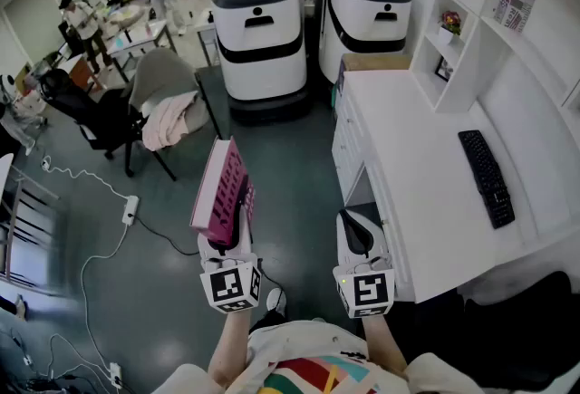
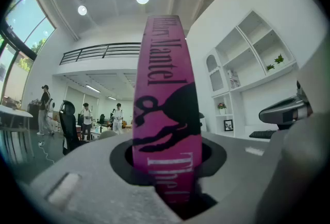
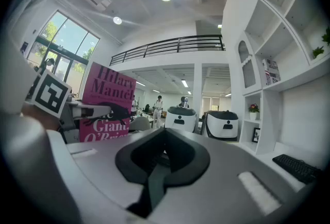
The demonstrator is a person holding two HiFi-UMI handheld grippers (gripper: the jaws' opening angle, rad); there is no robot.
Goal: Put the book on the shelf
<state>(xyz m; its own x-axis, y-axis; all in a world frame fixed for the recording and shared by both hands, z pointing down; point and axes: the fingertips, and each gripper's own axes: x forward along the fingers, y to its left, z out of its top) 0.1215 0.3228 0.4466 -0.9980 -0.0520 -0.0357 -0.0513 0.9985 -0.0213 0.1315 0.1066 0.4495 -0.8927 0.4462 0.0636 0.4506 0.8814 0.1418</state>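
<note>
A pink hardback book [image 1: 218,186] with a black figure on its spine [image 2: 164,99] stands upright, spine toward me, in my left gripper [image 1: 236,206], which is shut on its lower edge. In the right gripper view the same book [image 3: 105,102] shows its cover at the left. My right gripper [image 1: 356,227] is level beside the left one, its jaws together with nothing between them [image 3: 162,158]. The white wall shelf [image 1: 458,30] with open compartments rises at the right above the desk [image 1: 426,193].
A black keyboard [image 1: 487,177] lies on the white desk. A small plant [image 1: 450,23] and a picture frame [image 1: 443,69] sit in the shelf. Two white-and-black machines [image 1: 261,30] stand ahead. A chair draped with cloth [image 1: 163,102] and people are at the far left.
</note>
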